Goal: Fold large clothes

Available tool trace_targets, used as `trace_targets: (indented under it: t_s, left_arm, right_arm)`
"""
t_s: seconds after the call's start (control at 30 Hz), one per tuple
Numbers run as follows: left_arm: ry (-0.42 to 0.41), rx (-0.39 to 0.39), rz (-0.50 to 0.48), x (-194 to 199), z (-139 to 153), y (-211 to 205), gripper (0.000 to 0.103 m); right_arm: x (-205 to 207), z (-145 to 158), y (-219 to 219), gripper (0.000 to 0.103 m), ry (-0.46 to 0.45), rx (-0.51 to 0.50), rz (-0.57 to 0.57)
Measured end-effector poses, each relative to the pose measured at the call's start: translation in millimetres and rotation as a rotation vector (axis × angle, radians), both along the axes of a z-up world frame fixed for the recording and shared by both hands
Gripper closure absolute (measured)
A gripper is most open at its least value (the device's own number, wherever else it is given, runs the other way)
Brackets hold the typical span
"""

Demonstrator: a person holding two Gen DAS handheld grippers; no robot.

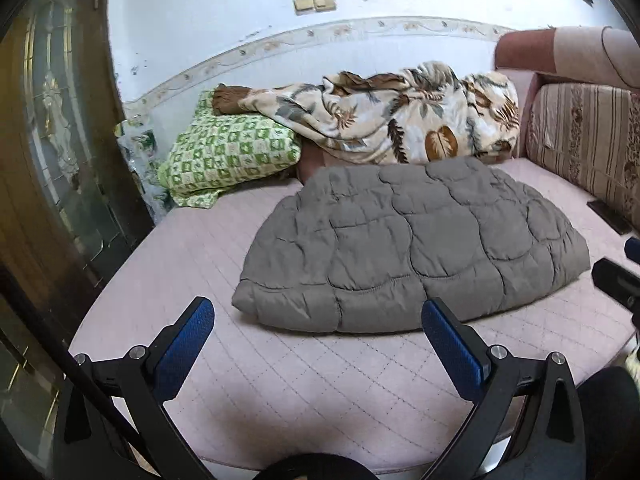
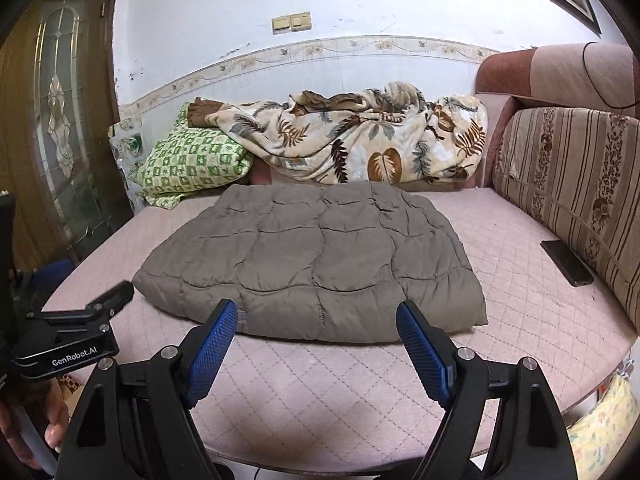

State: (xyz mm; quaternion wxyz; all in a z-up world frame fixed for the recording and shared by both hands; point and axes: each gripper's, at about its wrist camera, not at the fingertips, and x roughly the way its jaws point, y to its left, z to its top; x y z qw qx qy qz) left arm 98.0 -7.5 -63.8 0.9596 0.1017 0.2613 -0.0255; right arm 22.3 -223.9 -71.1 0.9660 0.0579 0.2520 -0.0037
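Both tongs, left (image 1: pixel 318 316) and right (image 2: pixel 316 318), are held wide, empty, before the coat (image 2: pixel 312 264); slippage is judged likely if only the puffy top layer is pinched.

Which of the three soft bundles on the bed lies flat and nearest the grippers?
The grey quilted coat, spread flat just beyond both open grippers. The leaf-print blanket and green checked pillow are heaped by the wall.

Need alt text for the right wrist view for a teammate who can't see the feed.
A grey quilted jacket lies folded flat on a pink quilted sofa seat, just beyond the open, empty right gripper. Behind it a leaf-print blanket is heaped by a green checked pillow. A dark phone lies at right, and the left gripper shows at the left edge.
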Motion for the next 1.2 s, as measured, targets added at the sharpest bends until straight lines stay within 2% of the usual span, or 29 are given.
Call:
trace_targets:
  t_s: [0.1, 0.43, 1.2]
  left_arm:
    - [0.026, -0.009, -0.038, -2.3, -0.1, -1.1, 0.0]
    - [0.055, -0.03, 0.007, 0.6, -5.6, 8.1, 0.0]
    - [0.079, -0.038, 0.004, 3.4, -14.5, 12.5, 0.0]
  right_arm:
    - [-1.3, 0.8, 3.7, 0.017, -0.005, -0.008, 0.007]
    - [-0.6, -1.2, 5.0, 0.017, 0.003, -0.015, 0.013]
    - [2.4, -9.4, 5.2, 0.017, 0.026, -0.02, 0.012]
